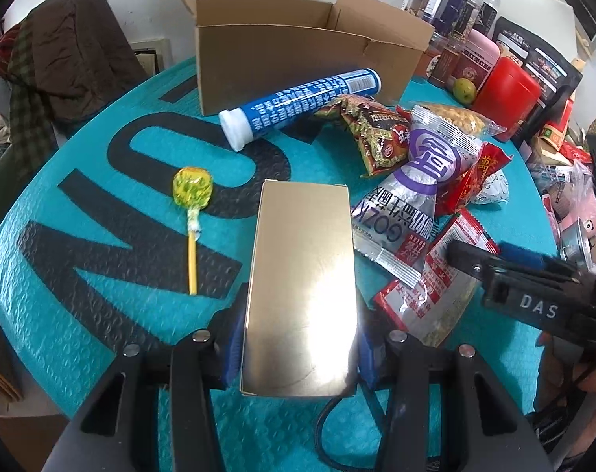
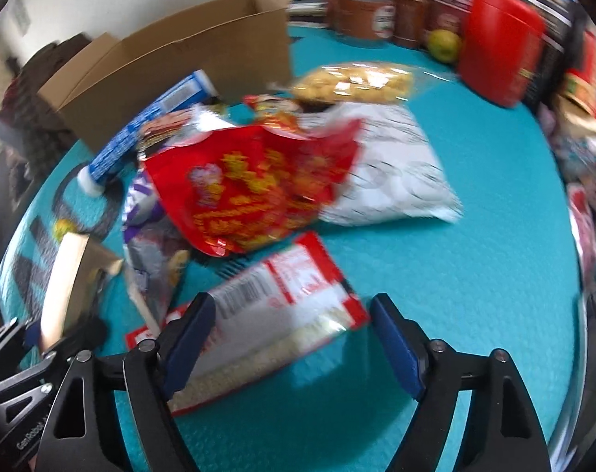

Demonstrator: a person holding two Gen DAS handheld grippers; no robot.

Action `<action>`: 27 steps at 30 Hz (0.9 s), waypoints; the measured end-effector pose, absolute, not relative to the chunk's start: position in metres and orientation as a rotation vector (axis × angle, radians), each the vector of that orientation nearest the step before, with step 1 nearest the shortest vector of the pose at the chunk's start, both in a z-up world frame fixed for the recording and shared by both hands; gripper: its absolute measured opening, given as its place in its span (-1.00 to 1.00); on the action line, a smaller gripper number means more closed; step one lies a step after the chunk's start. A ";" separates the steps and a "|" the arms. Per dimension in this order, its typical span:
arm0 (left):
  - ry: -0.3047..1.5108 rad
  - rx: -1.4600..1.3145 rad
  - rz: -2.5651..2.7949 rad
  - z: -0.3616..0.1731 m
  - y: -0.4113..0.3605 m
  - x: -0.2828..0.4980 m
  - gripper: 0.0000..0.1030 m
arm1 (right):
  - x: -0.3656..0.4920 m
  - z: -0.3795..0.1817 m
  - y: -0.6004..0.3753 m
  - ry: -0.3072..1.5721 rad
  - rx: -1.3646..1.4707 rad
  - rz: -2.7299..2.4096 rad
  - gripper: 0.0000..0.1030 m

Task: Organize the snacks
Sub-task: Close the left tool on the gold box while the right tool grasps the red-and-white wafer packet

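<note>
My left gripper (image 1: 299, 314) is shut on a shiny gold box (image 1: 301, 287), its blue pads pressing on both long sides just above the teal mat (image 1: 101, 314). My right gripper (image 2: 294, 306) stands open over a red-and-white packet (image 2: 282, 306) that lies flat between its fingers; the right pad is clear of it. From the left wrist view that gripper (image 1: 490, 251) hovers over the same packet (image 1: 447, 275). An open cardboard box (image 1: 298, 51) stands at the back. A blue tube (image 1: 301, 104) and a yellow lollipop (image 1: 192, 188) lie in front of it.
A heap of snack bags lies mid-mat: a silver-purple packet (image 1: 416, 181), a red bag (image 2: 258, 192), a white bag (image 2: 392, 173), a clear nut bag (image 2: 353, 82). A red canister (image 1: 506, 94), a green fruit (image 1: 464, 89) and jars (image 1: 455, 4) line the back right. Clothes (image 1: 58, 59) are piled left.
</note>
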State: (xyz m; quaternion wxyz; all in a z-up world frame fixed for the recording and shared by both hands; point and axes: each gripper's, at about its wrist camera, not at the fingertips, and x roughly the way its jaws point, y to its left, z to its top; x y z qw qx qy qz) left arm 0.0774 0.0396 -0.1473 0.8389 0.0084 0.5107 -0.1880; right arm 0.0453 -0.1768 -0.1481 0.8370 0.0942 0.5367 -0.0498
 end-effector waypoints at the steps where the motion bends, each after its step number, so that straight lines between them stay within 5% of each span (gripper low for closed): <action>1: 1.081 0.011 -0.395 -0.147 0.041 0.076 -0.11 | 0.040 -0.148 -0.180 1.134 0.212 -0.114 0.59; 17: 1.067 0.019 -0.384 -0.148 0.057 0.068 -0.11 | 0.043 -0.148 -0.173 1.138 0.267 -0.078 0.60; 27: 1.047 0.034 -0.356 -0.148 0.063 0.069 -0.11 | 0.055 -0.158 -0.144 1.100 0.060 -0.085 0.77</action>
